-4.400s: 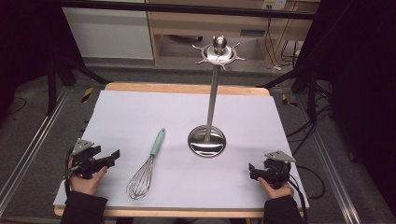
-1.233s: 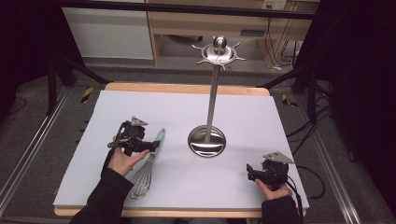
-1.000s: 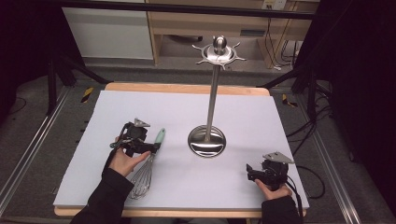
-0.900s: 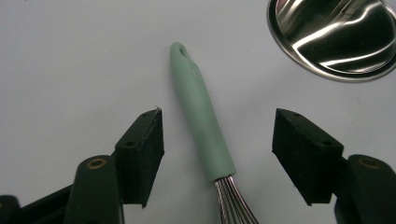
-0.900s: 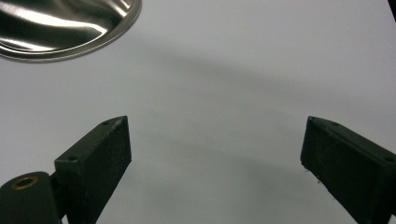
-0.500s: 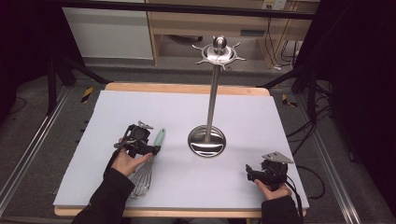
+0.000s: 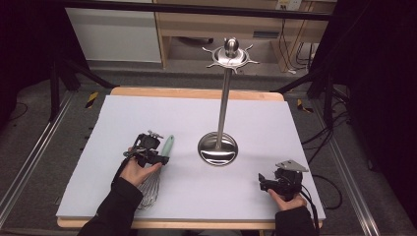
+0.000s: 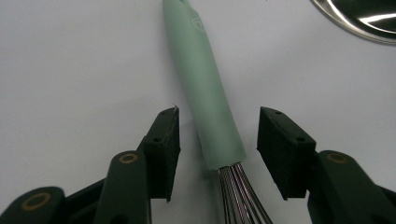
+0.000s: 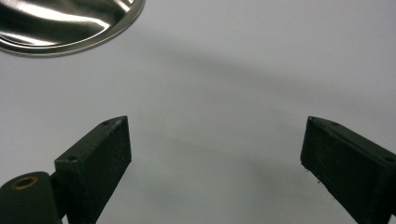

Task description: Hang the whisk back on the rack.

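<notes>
A whisk with a mint-green handle point(image 7: 165, 146) point(image 8: 203, 84) and wire head point(image 7: 148, 189) lies on the white table point(image 7: 147, 118). My left gripper point(image 7: 158, 158) point(image 8: 218, 149) stands open over the lower end of the handle, one jaw on each side, neither touching it. A steel utensil stand point(image 7: 218, 147) rises from a round base to a hooked crown point(image 7: 230, 55). My right gripper point(image 7: 262, 183) point(image 9: 215, 154) rests open near the table's front right, nothing between its jaws; the stand's base point(image 9: 65, 23) shows beyond it.
A wooden table edge point(image 7: 196, 93) runs along the back, with wooden shelving point(image 7: 216, 24) behind. Cables point(image 7: 324, 137) trail on the floor at the right. Metal rails point(image 7: 29, 162) flank the table.
My left gripper came in from the front left corner to the whisk and has settled lower over the handle's end near the wires. The right gripper has stayed put.
</notes>
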